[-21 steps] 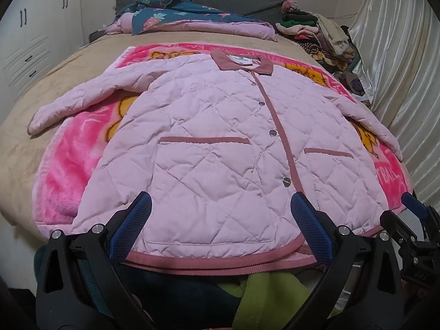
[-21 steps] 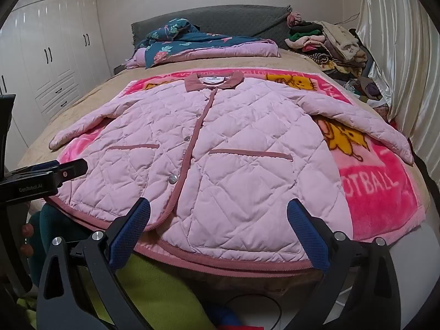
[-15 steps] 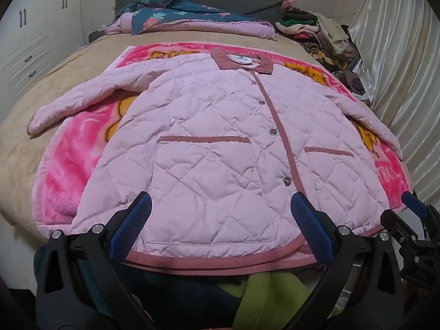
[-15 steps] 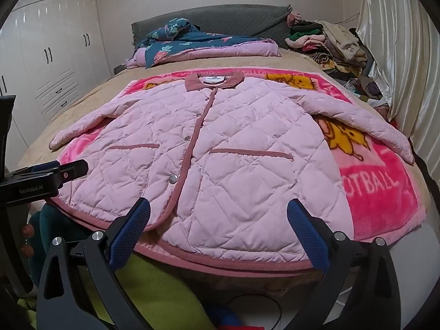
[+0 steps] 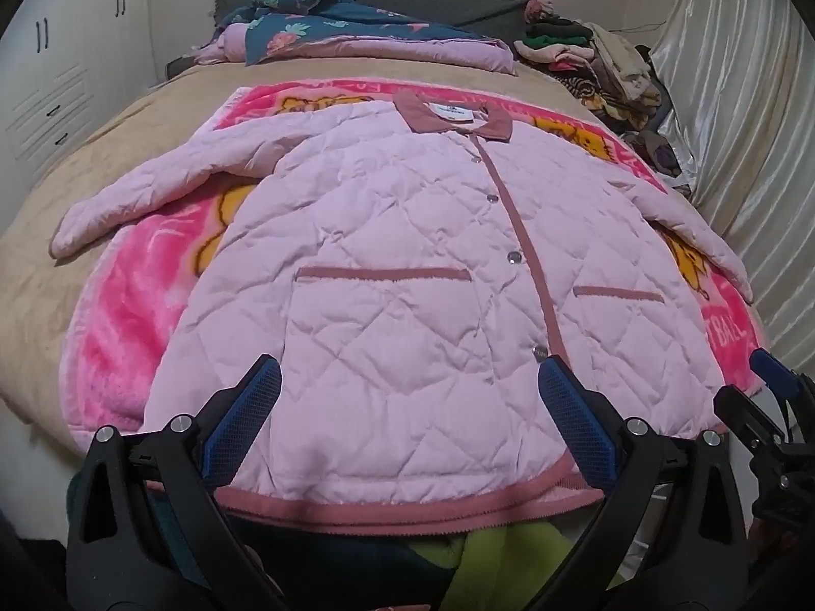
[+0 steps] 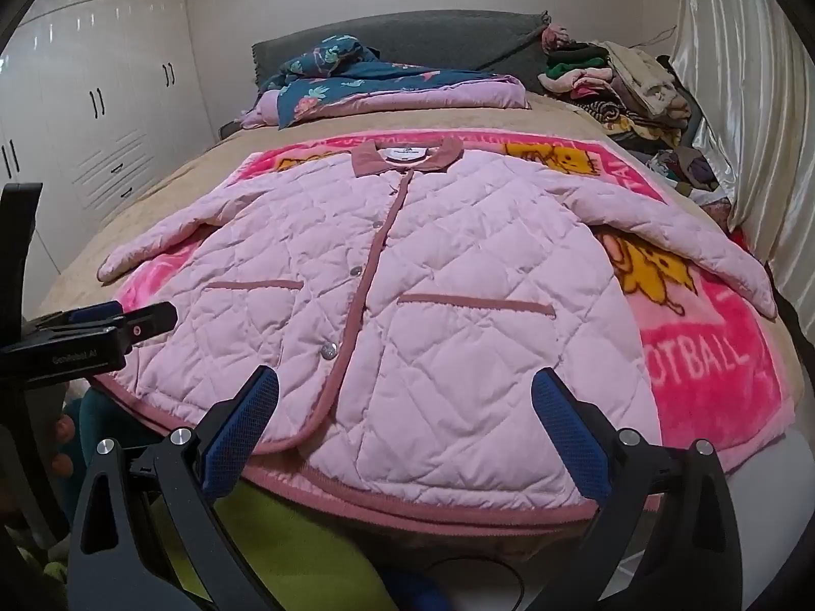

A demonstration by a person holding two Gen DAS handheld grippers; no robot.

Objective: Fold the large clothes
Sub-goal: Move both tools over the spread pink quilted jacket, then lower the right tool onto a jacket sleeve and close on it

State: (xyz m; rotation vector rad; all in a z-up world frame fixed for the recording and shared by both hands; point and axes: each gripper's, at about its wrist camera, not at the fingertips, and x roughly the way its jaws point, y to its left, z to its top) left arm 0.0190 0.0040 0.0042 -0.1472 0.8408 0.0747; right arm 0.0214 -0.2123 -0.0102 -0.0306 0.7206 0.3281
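A pink quilted jacket point(image 5: 407, 305) lies flat and face up on a bright pink blanket point(image 5: 127, 315), which is spread over a tan bed point(image 5: 46, 234). The jacket is buttoned shut, with its collar point(image 5: 453, 119) toward the head of the bed and its darker pink hem point(image 5: 407, 506) at the foot edge, just over the blanket's near edge. Both sleeves are spread outward: one runs toward the bed's left edge point(image 5: 142, 198), the other toward the right edge point(image 6: 687, 249), beside the pale curtain point(image 6: 738, 102). Two trimmed pockets sit on the front, one either side of the button strip.

The left gripper point(image 5: 407, 427) hangs over the hem near the foot edge, its jaws spread wide with nothing between them; the blue pads point(image 5: 239, 427) are clear of the fabric. The right gripper point(image 6: 402, 427) hangs likewise over the hem, further toward the bed's right side, jaws wide and empty. Each gripper appears at the edge of the other's view.

At the head of the bed lie a folded floral quilt point(image 6: 367, 84) and a grey headboard cushion point(image 6: 433, 38). A heap of clothes point(image 6: 621, 86) fills the far right corner. White wardrobes point(image 6: 102, 117) stand along the left wall. Green and dark cloth point(image 5: 509, 560) shows below the foot edge.
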